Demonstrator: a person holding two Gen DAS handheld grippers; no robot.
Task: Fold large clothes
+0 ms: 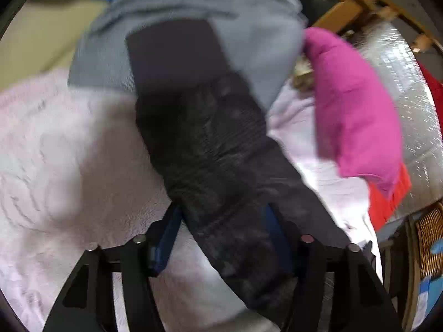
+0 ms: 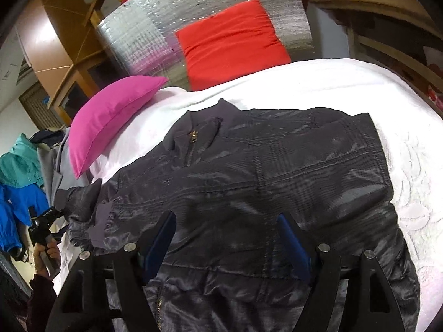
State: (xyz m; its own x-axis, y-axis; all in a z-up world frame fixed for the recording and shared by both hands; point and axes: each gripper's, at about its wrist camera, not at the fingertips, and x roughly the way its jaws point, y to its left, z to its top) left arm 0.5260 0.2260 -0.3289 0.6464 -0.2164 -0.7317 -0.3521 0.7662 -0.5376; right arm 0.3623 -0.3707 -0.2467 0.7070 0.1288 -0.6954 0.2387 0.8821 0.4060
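A dark shiny jacket [image 2: 263,179] lies spread on the white blanket [image 2: 332,83], zip up and collar toward the pillows. My right gripper [image 2: 227,229] hovers open over its lower front with nothing between the blue pads. In the left wrist view, blurred, one jacket sleeve [image 1: 216,138] runs up between the fingers of my left gripper [image 1: 221,213] to its plain cuff [image 1: 174,55]. A strip of blanket [image 1: 69,152] shows between the left pad and the sleeve, so the jaws stand open around it. The right wrist view shows a hand holding the left gripper [image 2: 44,218] at the bed's left edge.
A pink pillow [image 2: 110,116] [image 1: 351,105] and a red pillow [image 2: 229,44] lie at the bed's head against a silver foil panel [image 2: 193,13]. A grey garment [image 1: 249,27] and blue clothes [image 2: 16,207] are piled beyond the left edge. A wicker basket [image 1: 429,238] stands beside the bed.
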